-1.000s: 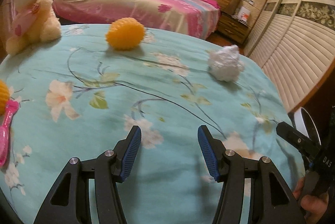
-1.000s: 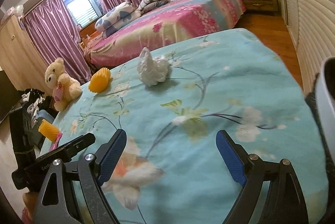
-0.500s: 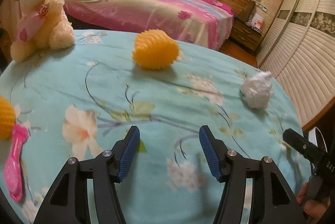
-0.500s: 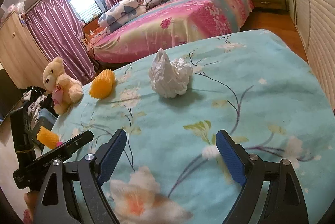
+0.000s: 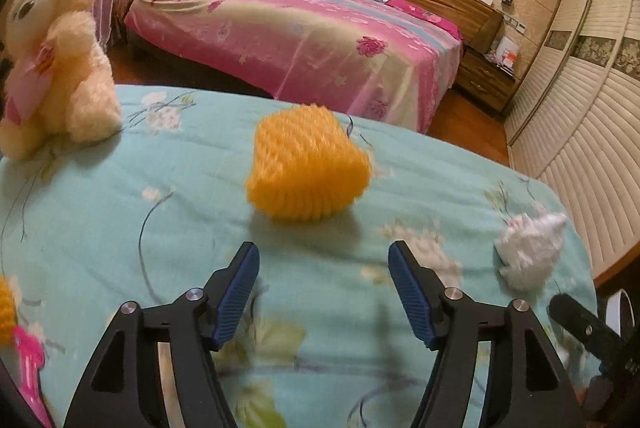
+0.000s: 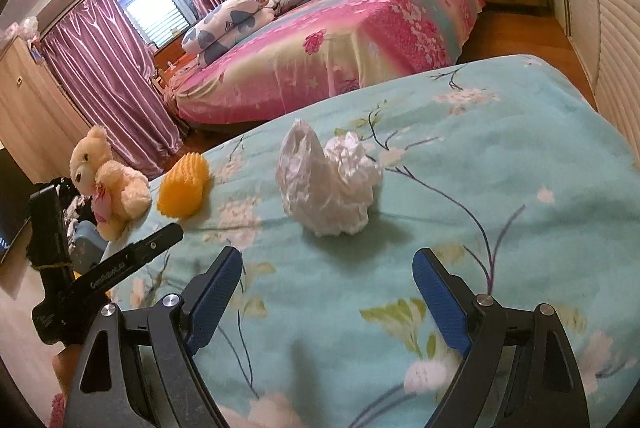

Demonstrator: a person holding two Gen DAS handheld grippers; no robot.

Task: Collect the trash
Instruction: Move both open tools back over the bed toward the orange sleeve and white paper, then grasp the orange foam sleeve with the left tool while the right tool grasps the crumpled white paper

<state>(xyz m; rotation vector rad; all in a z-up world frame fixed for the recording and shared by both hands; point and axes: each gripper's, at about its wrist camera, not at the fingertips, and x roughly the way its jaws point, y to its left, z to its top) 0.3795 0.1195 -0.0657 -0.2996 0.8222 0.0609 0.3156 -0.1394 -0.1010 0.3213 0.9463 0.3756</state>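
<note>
Squarely ahead of the left gripper [image 5: 324, 260], on the turquoise bedspread [image 5: 120, 208]: an orange foam net [image 5: 308, 164], lying near the middle of the cover, just beyond the fingertips and untouched. Spread jaws there, just now opening wider, with nothing between them. Off to the far left, a teddy bear [image 5: 52, 56], well apart from the net and no part of the rubbish.

Likewise ahead of the right gripper [image 6: 328, 264]: a white crumpled wad [image 6: 328, 184], resting on the same cover to the right of the net, near the fingertips but clear of them. Jaws spread wide here too, and empty.

Judging by looks, next to no weight in either piece. Likely springy and soft, that net: expect squashing under the pads and a bounce back on release. Best taken across its ribbed middle, closing well in so as not to lose it. Possibly thin plastic or possibly tissue, the wad; hard to tell through the blur. Either way light, crushable and perhaps slick, so better pinched low across the bulky body than by the thin peak standing up on its left. Little risk of damage; more risk of nudging such light things away across the cloth.
</note>
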